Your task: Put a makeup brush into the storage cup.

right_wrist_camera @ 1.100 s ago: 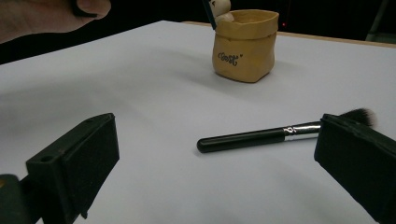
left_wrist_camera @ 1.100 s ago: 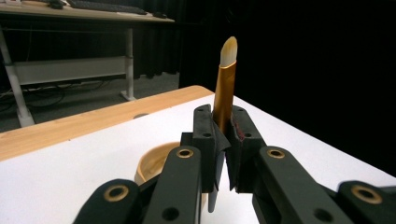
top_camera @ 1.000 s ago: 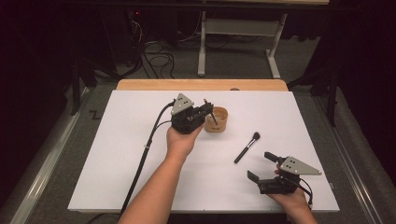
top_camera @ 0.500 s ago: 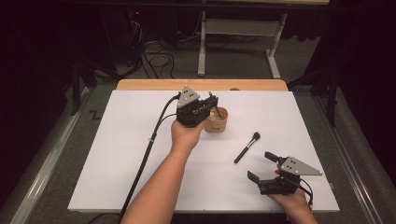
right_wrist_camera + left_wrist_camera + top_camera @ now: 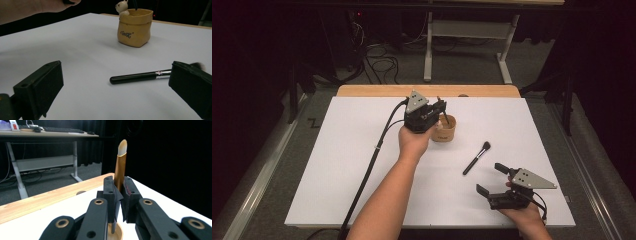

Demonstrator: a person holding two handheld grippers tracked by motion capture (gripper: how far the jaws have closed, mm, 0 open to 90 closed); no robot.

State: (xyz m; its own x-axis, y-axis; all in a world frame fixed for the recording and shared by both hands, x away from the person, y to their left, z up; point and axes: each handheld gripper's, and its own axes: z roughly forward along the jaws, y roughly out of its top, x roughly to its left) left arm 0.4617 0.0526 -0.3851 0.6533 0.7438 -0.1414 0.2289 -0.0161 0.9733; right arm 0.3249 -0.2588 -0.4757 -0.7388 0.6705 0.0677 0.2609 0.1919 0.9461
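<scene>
My left gripper (image 5: 442,107) hovers over a tan pouch-shaped cup (image 5: 445,132) at the far middle of the white board. It is shut on a makeup brush (image 5: 120,167) with a gold ferrule and pale bristles, held upright between the jaws (image 5: 119,188). The brush's dark handle reaches down into the cup's mouth (image 5: 115,234). A black-handled brush (image 5: 476,157) lies flat on the board, right of the cup. My right gripper (image 5: 490,178) rests near the front right, open, its jaws either side of that brush's handle (image 5: 140,77) but short of it.
A small bear figure (image 5: 122,6) sits on the cup's rim (image 5: 135,27). The white board (image 5: 362,165) lies on a wooden table whose strip (image 5: 377,91) shows at the far edge. The left gripper's cable (image 5: 367,170) trails across the board's left half.
The left gripper, still shut on the gold brush, has shifted a little toward the far edge above the cup. The right gripper and the black brush have stayed put.
</scene>
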